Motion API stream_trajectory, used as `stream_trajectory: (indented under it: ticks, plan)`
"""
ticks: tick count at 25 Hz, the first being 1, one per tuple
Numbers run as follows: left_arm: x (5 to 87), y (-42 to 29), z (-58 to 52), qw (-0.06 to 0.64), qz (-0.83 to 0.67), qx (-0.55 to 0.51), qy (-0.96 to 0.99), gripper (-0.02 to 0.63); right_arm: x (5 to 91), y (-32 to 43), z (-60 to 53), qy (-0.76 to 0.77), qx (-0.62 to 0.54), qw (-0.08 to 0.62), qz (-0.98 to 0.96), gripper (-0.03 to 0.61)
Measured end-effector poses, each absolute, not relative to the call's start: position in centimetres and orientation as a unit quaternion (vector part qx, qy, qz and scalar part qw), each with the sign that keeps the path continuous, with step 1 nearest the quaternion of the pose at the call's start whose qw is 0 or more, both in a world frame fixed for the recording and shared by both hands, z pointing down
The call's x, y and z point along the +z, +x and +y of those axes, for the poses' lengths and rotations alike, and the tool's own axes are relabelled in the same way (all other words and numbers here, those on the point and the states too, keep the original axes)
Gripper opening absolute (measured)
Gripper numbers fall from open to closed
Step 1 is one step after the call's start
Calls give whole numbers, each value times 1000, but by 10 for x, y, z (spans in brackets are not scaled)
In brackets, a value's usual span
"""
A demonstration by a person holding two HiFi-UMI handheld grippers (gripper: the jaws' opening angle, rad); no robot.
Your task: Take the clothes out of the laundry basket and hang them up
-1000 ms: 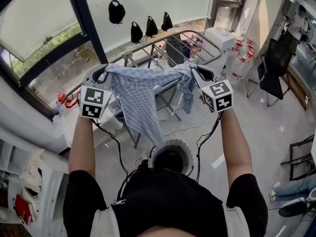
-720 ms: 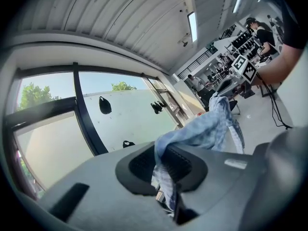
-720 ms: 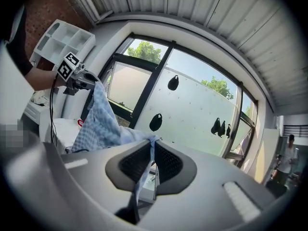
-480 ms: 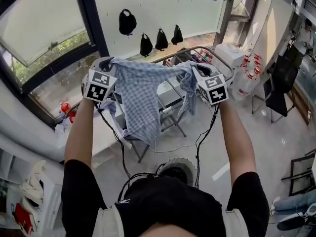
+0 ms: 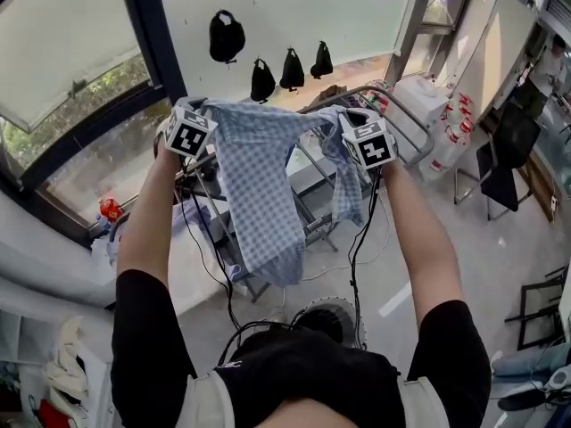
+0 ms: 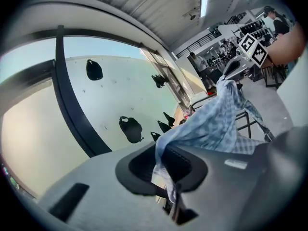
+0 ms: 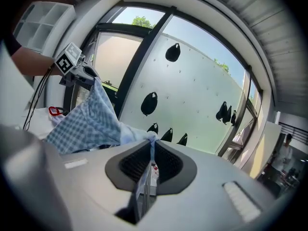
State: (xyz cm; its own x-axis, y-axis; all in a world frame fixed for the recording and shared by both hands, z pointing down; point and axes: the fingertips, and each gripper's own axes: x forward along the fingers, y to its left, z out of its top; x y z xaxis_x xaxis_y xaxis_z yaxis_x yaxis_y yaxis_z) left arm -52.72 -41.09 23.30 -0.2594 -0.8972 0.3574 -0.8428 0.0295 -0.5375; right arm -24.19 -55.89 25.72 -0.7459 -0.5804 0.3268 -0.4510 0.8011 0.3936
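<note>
Shifted up-frame toward the tubular metal rack (image 5: 406, 105) since a second ago: your left gripper (image 5: 198, 112) and right gripper (image 5: 352, 119) each pinch a bunched corner of thin blue-checked cloth (image 5: 259, 185), sagging at centre.

Two grippers: left gripper (image 5: 203, 107), right gripper (image 5: 348, 117). One blue checked cloth (image 5: 259, 185). One drying rack (image 5: 399, 102). One round basket (image 5: 350, 308). At least six black bags (image 5: 223, 36).

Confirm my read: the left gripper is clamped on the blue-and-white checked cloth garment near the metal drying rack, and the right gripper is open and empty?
Wrong about the right gripper: the right gripper view shows its jaws shut on a corner of the blue-and-white checked cloth garment. The left gripper is clamped on it too, near the metal drying rack.
</note>
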Motion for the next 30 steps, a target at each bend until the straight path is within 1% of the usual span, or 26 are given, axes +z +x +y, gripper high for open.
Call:
stream_trajectory:
  ticks: [6, 11, 14, 19, 22, 23, 24, 25, 27, 28, 29, 30]
  plan:
    - [306, -571, -457, -10, 696, -349, -627, 38, 326, -287, -602, 282, -117, 278, -911, 40]
    - [380, -581, -481, -44, 665, -368, -648, 38, 400, -302, -627, 282, -95, 332, -895, 41]
    - [426, -583, -486, -63, 647, -387, -654, 40, 436, -305, -637, 281, -90, 360, -885, 43]
    - [479, -584, -487, -96, 637, -386, -661, 41, 489, -298, -641, 278, -65, 408, -867, 51]
    - [499, -581, -486, -108, 631, -385, -664, 49, 506, -292, -640, 284, -52, 418, -861, 62]
    - [503, -580, -485, -110, 631, -384, -665, 54, 510, -290, -639, 286, -45, 419, -861, 75]
    - [507, -579, -485, -112, 630, -382, -666, 73, 513, -288, -639, 288, -36, 416, -862, 97]
    - [510, -578, -484, -113, 631, -379, -668, 118, 515, -286, -639, 291, -24, 411, -864, 132]
    - [511, -577, -483, -106, 635, -368, -671, 245, 514, -280, -639, 299, 1, 395, -869, 192]
    - [509, -577, -483, -96, 639, -359, -673, 285, 512, -277, -637, 302, 12, 385, -872, 224]
    - [504, -577, -481, -87, 643, -350, -675, 306, 508, -274, -634, 303, 20, 376, -875, 248]
    - [498, -575, -478, -78, 647, -339, -678, 310, 504, -272, -629, 302, 23, 367, -879, 256]
